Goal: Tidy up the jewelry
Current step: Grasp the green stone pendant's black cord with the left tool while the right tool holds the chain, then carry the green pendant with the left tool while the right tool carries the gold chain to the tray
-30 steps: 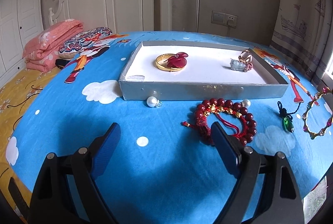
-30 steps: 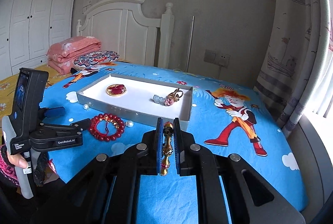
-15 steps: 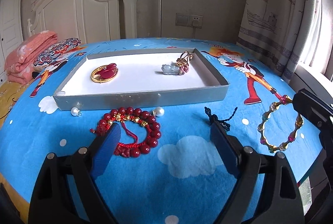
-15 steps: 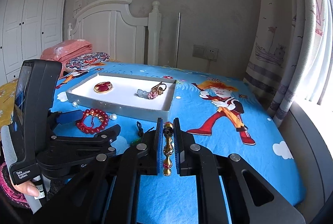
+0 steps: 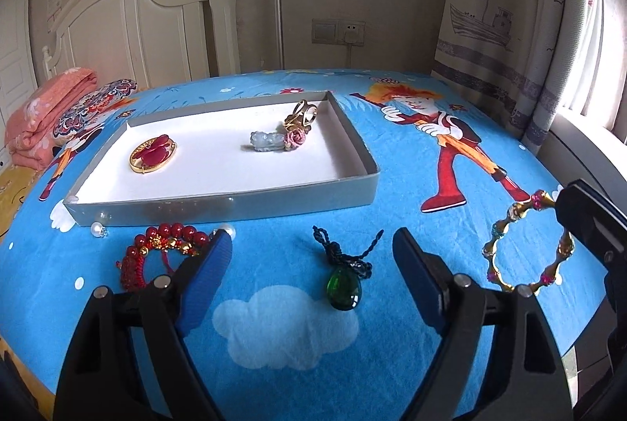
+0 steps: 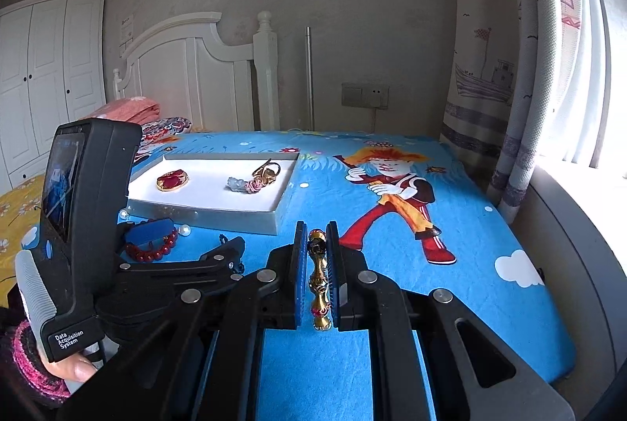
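Note:
A green pendant on a dark cord (image 5: pixel 343 290) lies on the blue bedsheet between the fingers of my left gripper (image 5: pixel 311 244). Its jaws are closing, and the pads are still clear of the pendant. A red bead bracelet (image 5: pixel 168 244) sits just left of the left finger. My right gripper (image 6: pixel 316 237) is shut on a gold bangle (image 6: pixel 318 276), which hangs above the sheet at the right (image 5: pixel 489 250). The grey tray (image 5: pixel 235 207) behind holds a red-and-gold brooch (image 5: pixel 153 152), a pale blue charm (image 5: pixel 266 141) and gold rings (image 5: pixel 301 115).
Two loose pearls (image 5: pixel 98 228) (image 5: pixel 228 230) rest against the tray's front wall. A folded pink blanket (image 5: pixel 43 107) and a white headboard (image 5: pixel 156 29) stand at the back left. A curtain (image 5: pixel 509 9) and window ledge run along the right. A hand (image 6: pixel 66 368) holds the left gripper.
My left gripper has swung right, from over the red bead bracelet to over the green pendant. The right gripper with its bangle has come closer on the right.

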`<control>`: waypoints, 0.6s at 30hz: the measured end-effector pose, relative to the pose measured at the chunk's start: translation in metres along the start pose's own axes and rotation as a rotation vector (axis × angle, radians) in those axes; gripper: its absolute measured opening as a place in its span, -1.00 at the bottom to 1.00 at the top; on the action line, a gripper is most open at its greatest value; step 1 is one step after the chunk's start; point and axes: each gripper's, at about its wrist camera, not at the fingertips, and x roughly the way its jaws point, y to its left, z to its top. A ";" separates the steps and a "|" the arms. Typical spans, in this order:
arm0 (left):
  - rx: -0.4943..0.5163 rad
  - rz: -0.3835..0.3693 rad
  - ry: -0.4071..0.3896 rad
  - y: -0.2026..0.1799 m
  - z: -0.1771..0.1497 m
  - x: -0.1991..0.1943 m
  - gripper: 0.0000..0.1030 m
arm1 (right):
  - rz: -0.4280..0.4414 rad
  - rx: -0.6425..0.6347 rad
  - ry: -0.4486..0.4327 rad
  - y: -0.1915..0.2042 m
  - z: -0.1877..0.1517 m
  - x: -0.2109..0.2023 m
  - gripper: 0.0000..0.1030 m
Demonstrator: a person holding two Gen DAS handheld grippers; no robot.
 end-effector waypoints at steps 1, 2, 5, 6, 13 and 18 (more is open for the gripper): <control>0.000 0.000 0.011 -0.002 0.001 0.003 0.47 | 0.002 0.005 0.000 -0.002 -0.001 0.000 -0.80; -0.002 0.000 0.024 -0.004 0.003 0.007 0.44 | 0.004 0.009 0.000 -0.003 -0.001 0.000 -0.80; -0.009 0.013 0.067 -0.008 0.005 0.019 0.21 | 0.011 0.024 -0.002 -0.008 -0.004 0.001 -0.79; -0.012 0.011 0.089 -0.007 0.005 0.023 0.11 | 0.011 0.029 -0.003 -0.010 -0.004 0.001 -0.79; 0.017 0.017 0.129 -0.013 0.001 0.034 -0.78 | 0.016 0.058 0.001 -0.019 -0.008 0.002 -0.79; 0.022 0.021 0.072 -0.013 -0.002 0.022 -0.86 | 0.009 0.058 0.005 -0.018 -0.009 0.002 -0.79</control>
